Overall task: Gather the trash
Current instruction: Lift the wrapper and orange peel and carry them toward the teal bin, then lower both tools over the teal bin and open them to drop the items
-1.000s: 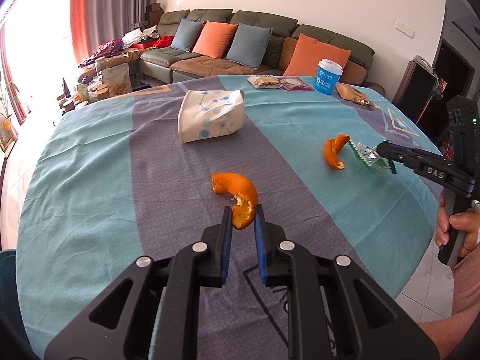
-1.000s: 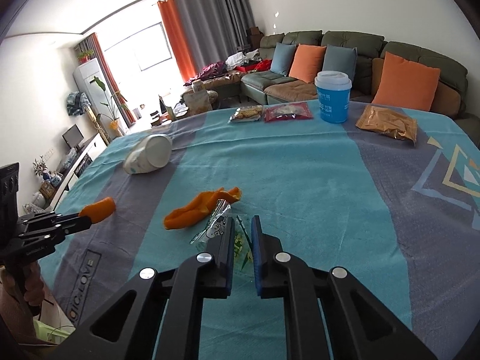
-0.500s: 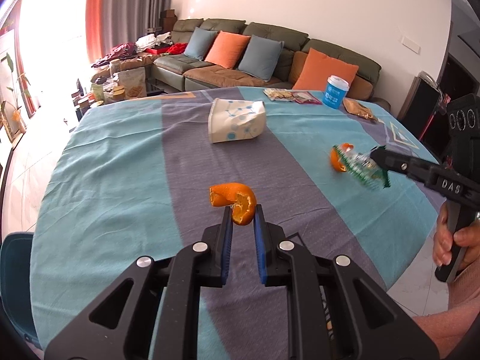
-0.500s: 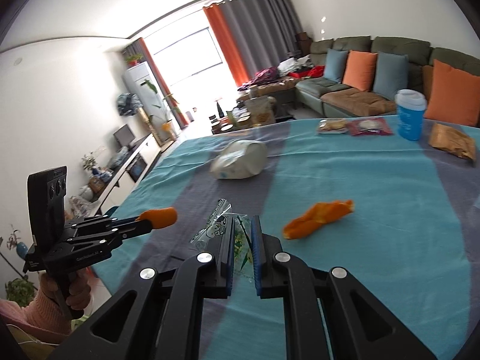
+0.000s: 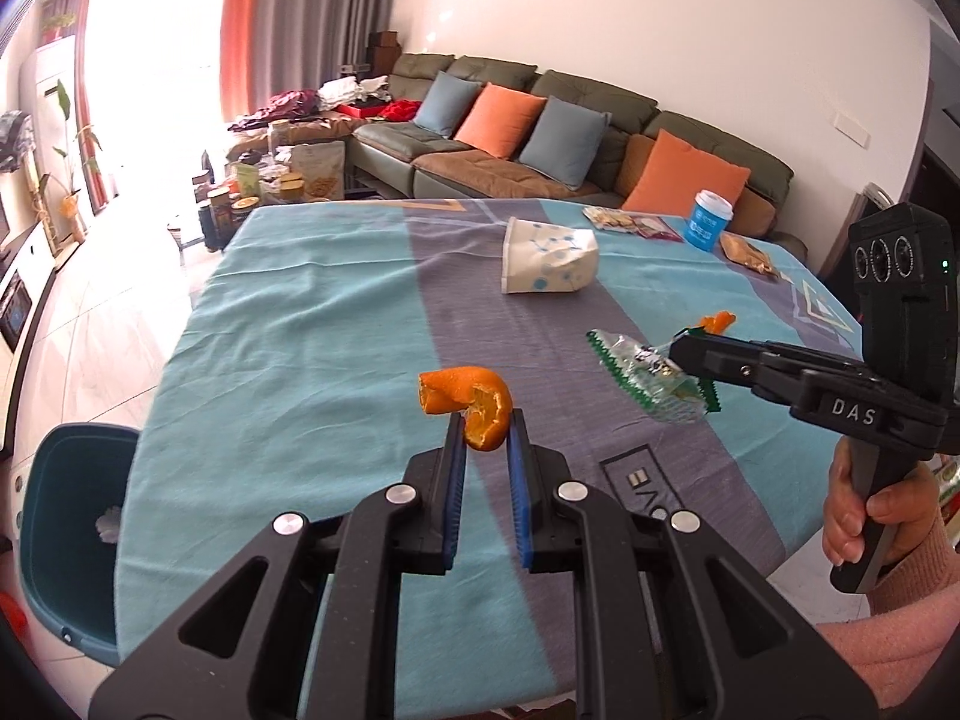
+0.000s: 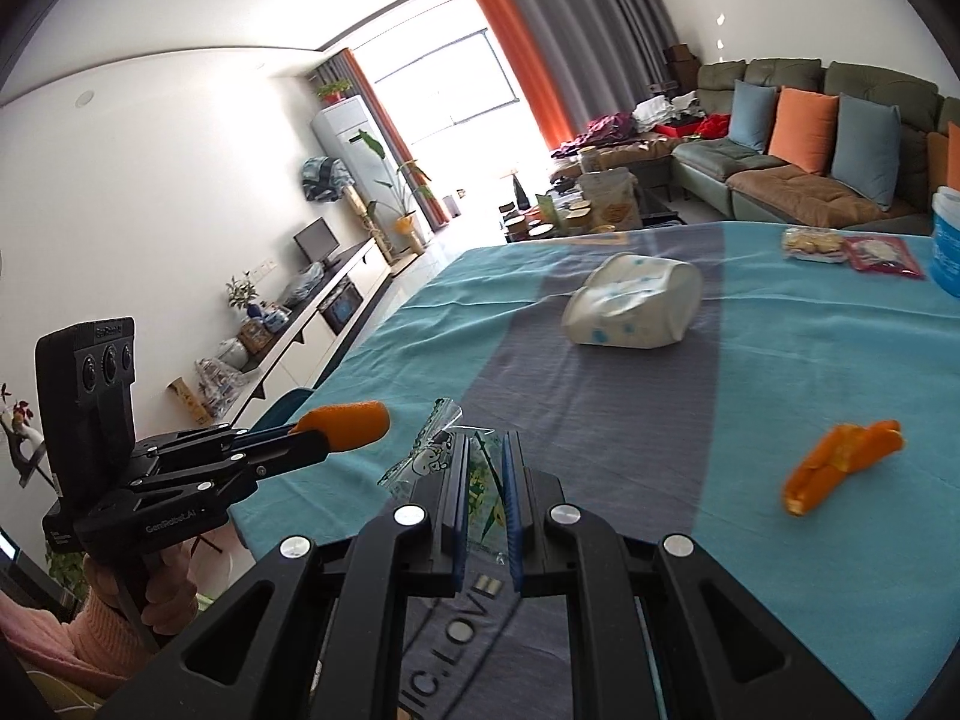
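Observation:
My left gripper (image 5: pixel 485 420) is shut on a curled orange peel (image 5: pixel 468 397), held above the blue and grey tablecloth (image 5: pixel 300 324). The same gripper (image 6: pixel 327 439) shows at the left of the right wrist view with the peel (image 6: pixel 351 425) at its tip. My right gripper (image 6: pixel 485 450) is shut on a clear and green plastic wrapper (image 6: pixel 447 450); in the left wrist view it (image 5: pixel 681 357) carries the wrapper (image 5: pixel 648 375) in from the right. A second orange peel (image 6: pixel 840 465) lies on the cloth. A teal bin (image 5: pixel 66 534) stands on the floor at the table's left.
A crumpled white paper bag (image 5: pixel 549 264) lies mid-table. At the far edge sit a blue cup (image 5: pixel 709 221), snack packets (image 5: pixel 630 222) and a brown packet (image 5: pixel 744 252). A sofa (image 5: pixel 540 138) stands behind. A hand (image 5: pixel 870 516) in a pink sleeve holds the right gripper.
Both grippers have swung left across the table, still holding the peel and the wrapper. The teal bin has come into the left wrist view. The second peel now lies off to the right.

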`<state>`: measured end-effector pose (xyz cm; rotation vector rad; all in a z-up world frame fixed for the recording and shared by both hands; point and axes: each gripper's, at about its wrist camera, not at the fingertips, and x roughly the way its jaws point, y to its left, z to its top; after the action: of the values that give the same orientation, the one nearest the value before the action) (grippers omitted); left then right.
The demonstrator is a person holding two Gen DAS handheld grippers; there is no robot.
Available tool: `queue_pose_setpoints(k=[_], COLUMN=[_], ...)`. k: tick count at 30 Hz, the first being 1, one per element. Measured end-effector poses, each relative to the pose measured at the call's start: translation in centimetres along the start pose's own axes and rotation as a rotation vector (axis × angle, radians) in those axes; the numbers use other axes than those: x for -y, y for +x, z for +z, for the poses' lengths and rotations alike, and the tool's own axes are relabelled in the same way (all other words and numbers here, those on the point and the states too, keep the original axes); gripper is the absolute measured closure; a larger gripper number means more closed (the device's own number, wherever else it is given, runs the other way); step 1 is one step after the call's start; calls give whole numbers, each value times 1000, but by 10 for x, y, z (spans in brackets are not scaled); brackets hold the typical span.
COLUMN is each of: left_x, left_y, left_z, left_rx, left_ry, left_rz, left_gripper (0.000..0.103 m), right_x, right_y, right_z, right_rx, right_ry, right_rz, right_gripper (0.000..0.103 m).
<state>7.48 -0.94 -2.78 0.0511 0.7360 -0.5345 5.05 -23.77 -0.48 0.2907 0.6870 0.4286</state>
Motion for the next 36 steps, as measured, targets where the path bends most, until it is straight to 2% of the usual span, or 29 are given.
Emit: queue_pose_setpoints(k=[36], left_x=[-92], left_y=[-67], left_z=[-32], left_rx=[60], left_ry=[-177], left_rz=[195], left_gripper=[89], right_x=[-93], right_y=[78], right_z=[17], right_rx=[-111], right_ry=[-120], right_rz=[196], right_gripper=[94])
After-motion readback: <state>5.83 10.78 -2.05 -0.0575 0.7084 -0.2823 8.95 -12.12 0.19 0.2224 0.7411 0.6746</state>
